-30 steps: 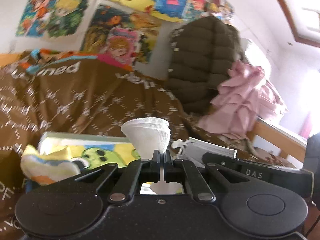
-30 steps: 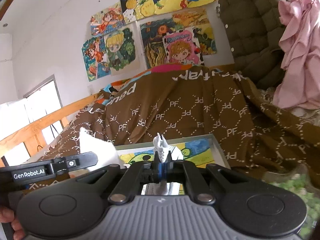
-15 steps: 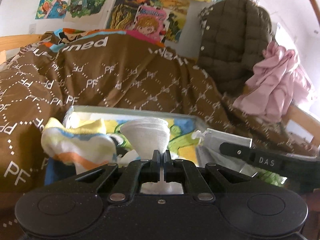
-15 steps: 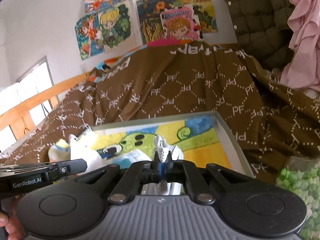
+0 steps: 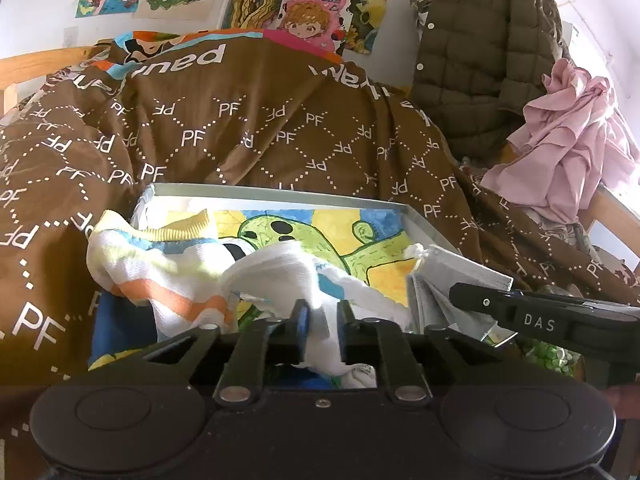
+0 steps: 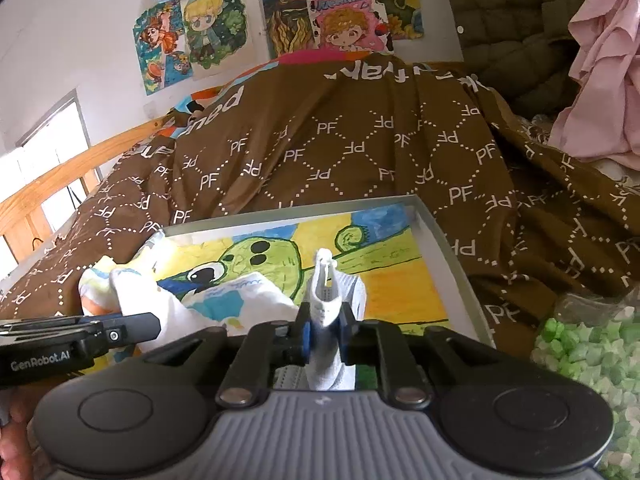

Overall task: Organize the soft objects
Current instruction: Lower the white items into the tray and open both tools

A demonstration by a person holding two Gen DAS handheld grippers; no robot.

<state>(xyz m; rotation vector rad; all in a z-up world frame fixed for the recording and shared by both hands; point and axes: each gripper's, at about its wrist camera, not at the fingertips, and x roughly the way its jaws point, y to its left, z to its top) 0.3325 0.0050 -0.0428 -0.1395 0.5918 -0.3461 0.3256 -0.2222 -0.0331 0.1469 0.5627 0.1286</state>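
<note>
— So, what does each of your cameras catch?
— Your left gripper (image 5: pixel 320 312) has its jaws a little apart with the white sock (image 5: pixel 280 268) between them, over the tray (image 5: pixel 280 195). Only your right view shows the green foam bits (image 6: pixel 580 344); there your right gripper (image 6: pixel 324 322) pinches the grey sock (image 6: pixel 332 300), jaws narrow.
— Changed since half a second ago?
— Your left jaws were pressed together; now they've parted and the cloth sags.
— Count?
— Three socks, counting the striped sock (image 5: pixel 160 268); one tray.
</note>
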